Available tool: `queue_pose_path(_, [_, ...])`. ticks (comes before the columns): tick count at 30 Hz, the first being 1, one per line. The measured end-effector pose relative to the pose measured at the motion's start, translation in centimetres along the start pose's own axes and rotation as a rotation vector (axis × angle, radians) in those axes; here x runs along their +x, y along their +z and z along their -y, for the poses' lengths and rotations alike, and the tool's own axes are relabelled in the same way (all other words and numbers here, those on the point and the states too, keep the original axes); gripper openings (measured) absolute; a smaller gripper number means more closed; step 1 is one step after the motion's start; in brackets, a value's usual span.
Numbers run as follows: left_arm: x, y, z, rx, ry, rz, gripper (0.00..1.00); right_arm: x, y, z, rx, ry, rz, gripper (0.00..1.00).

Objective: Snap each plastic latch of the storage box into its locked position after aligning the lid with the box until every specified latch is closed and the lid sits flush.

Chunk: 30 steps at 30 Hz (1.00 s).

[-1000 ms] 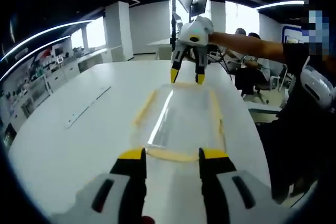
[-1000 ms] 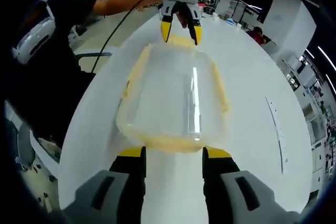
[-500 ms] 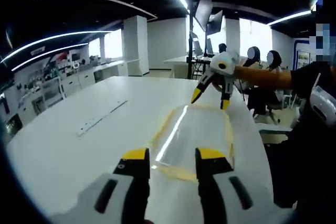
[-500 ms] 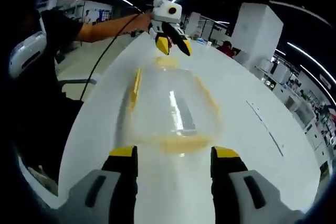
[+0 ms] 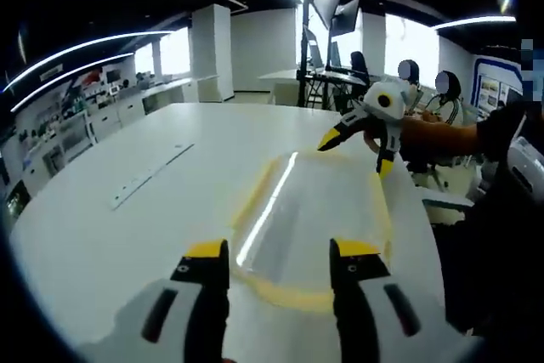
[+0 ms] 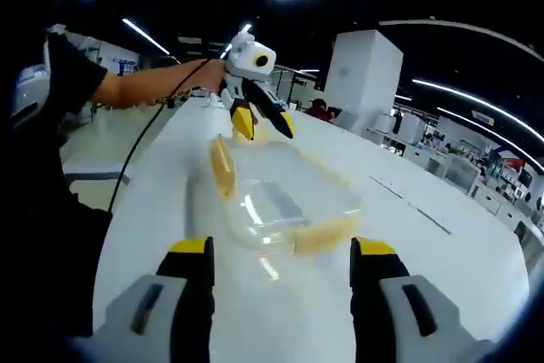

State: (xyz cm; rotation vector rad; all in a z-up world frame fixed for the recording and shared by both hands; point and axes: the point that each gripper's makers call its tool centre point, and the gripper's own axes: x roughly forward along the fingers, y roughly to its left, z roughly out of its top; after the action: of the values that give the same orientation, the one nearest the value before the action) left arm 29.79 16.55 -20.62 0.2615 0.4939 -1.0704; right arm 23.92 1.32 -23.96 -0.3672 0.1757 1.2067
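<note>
Box (image 6: 285,206) on table (image 5: 127,235), lying between both grippers; left gripper (image 5: 279,254) and right gripper (image 6: 285,251) now pulled back from box ends, jaws apart, empty.

Both views face each other across the box (image 5: 310,218), sharing it; distances seem close.

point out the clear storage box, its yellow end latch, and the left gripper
clear plastic storage box (image 6: 280,206), right gripper view, middle of its transparent lid
yellow plastic end latch (image 6: 327,234), right gripper view, near-end flap
left gripper (image 5: 280,252), left gripper view, midway between its yellow tips
</note>
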Motion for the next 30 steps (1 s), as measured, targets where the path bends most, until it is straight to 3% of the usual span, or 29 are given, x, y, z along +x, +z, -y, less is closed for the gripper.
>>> queue_pose_path(6, [0.5, -0.6, 0.3, -0.035, -0.019, -0.017, 0.68, 0.3, 0.2, -0.9, -0.003, -0.067, 0.024, 0.74])
queue_pose_path(12, [0.9, -1.8, 0.3, -0.148, -0.025, -0.033, 0.73, 1.1, 0.5, -1.8, -0.075, -0.123, 0.011, 0.74])
queue_pose_path(15, [1.1, -2.6, 0.4, -0.272, -0.041, -0.053, 0.76, 1.7, 0.3, -1.8, -0.080, -0.132, 0.000, 0.74])
queue_pose_path(17, [1.4, -2.9, 0.3, -0.304, -0.049, -0.057, 0.79, 2.0, 0.2, -1.7, -0.080, -0.134, -0.006, 0.74])
queue_pose_path(23, [2.1, -3.2, 0.1, -0.417, -0.062, -0.037, 0.78, 2.3, 0.5, -1.0, -0.077, -0.168, -0.002, 0.71])
queue_pose_path(27, [2.6, -2.9, 0.9, -0.492, -0.122, 0.001, 0.73, 2.6, 0.4, -0.7, -0.081, -0.193, -0.005, 0.71])
queue_pose_path(30, [2.7, -3.1, 0.6, -0.485, -0.105, 0.014, 0.73, 2.7, 0.5, -0.3, -0.074, -0.227, 0.004, 0.68])
